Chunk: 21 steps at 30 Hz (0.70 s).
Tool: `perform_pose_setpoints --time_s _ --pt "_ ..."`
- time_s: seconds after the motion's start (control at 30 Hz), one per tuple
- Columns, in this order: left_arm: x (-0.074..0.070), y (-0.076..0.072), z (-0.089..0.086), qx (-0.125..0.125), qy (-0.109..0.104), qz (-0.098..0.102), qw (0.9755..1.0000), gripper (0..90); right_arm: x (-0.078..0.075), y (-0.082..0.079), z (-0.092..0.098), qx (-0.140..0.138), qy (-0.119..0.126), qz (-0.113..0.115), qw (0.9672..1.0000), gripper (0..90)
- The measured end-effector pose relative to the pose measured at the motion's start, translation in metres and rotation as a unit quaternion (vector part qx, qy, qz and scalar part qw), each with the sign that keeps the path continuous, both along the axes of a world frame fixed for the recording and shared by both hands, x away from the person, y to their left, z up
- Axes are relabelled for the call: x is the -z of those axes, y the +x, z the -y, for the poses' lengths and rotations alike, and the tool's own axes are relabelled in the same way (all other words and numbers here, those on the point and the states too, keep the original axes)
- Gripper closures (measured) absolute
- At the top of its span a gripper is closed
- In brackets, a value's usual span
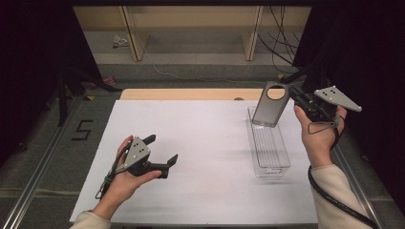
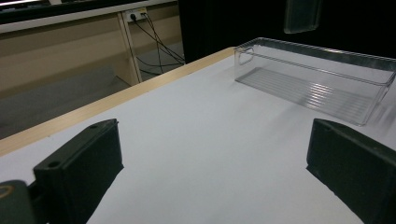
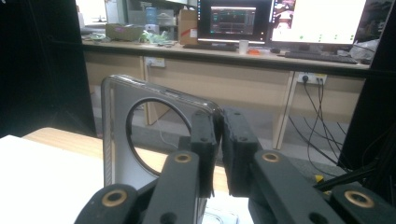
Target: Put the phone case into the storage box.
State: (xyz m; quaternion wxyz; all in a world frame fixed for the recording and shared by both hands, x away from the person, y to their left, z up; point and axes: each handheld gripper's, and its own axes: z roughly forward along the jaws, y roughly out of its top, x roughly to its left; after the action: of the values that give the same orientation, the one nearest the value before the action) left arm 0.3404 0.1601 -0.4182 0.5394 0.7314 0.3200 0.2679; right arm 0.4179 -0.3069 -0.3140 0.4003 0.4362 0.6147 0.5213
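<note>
The right gripper (image 1: 292, 98) held a clear phone case (image 1: 270, 103) in the air, its jaws pinching one edge of the case near the end with the big round camera hole. In the right gripper view the two black jaws stood almost pressed together, with the thin rim of the phone case (image 3: 140, 135) caught between their pads. The case hung tilted, its hole end uppermost, just above the far end of a clear plastic tray (image 1: 282, 164).

That tray, long and narrow with a ribbed floor, stood on the white surface (image 1: 200, 143) with one short end towards the person. From the high view the case's lower end seemed to overlap the tray's far rim, but whether the two touched could not be told. In the left gripper view the tray (image 2: 364, 60) sat beyond the jaws, and the bottom of the case (image 2: 302, 15) hung above it, apart from it.

The left gripper (image 1: 165, 151) was well to the left of the tray, in the person's left hand (image 1: 125, 179), low over the surface. Its jaws were spread wide with nothing between them, pointing across the surface towards the tray.
</note>
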Motion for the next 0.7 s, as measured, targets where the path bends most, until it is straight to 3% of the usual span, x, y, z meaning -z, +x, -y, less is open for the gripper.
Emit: perform_pose_setpoints --time_s 0.7 --pt "-0.0004 0.0002 -0.0006 -0.001 0.001 0.002 1.0 2.9 0.0016 0.0033 0.0013 0.005 -0.018 -0.001 0.9998 84.3"
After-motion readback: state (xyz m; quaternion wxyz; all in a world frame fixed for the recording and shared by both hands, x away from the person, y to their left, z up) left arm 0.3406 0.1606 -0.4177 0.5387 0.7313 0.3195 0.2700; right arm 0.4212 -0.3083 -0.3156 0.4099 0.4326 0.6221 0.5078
